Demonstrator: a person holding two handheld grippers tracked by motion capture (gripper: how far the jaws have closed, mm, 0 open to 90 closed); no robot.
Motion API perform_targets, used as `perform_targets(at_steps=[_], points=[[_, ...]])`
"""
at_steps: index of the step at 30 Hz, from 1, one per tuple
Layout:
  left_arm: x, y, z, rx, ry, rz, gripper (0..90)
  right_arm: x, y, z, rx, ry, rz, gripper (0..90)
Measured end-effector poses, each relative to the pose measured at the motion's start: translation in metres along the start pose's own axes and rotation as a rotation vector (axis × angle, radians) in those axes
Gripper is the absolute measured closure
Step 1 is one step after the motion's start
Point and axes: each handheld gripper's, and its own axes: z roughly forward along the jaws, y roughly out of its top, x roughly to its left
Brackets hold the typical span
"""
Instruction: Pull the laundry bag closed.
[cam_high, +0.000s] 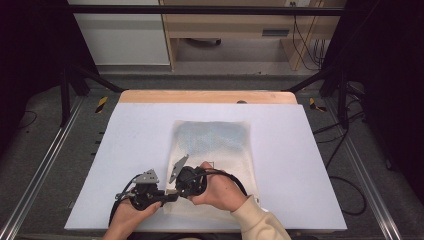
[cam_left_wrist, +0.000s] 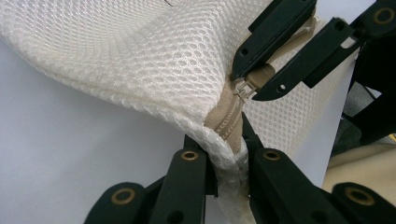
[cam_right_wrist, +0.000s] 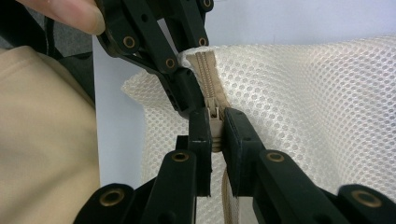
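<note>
The cream mesh zip bag (cam_high: 215, 165) is laid flat on the white bench (cam_high: 125, 150). Its near corner is clamped by the left gripper (cam_left_wrist: 229, 149). The tan zip pull (cam_right_wrist: 214, 126) is pinched by the right gripper (cam_right_wrist: 215, 140), just beside. The zip line runs away from both.

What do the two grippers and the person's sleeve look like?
Both the left gripper and the right gripper are black, with flat linked jaws joined by brass-coloured rivets. Each carries a grey three-cornered plate and trails a black cable. The sleeve is beige.
</note>
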Motion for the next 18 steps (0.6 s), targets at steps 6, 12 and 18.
perform_targets(at_steps=[6,12,18], points=[[-0.0015,0.0,0.0004,-0.002,0.003,0.005,85.3,-0.0013,-0.0019,-0.0007,-0.003,0.01,0.004,82.1],[-0.0018,0.0005,-0.0005,-0.008,-0.001,0.004,85.2,-0.0023,-0.0041,-0.0018,0.005,0.006,0.008,82.1],[-0.0021,0.0007,-0.001,-0.011,-0.001,0.005,85.1,-0.0035,-0.0082,-0.0017,0.023,-0.004,0.018,82.1]])
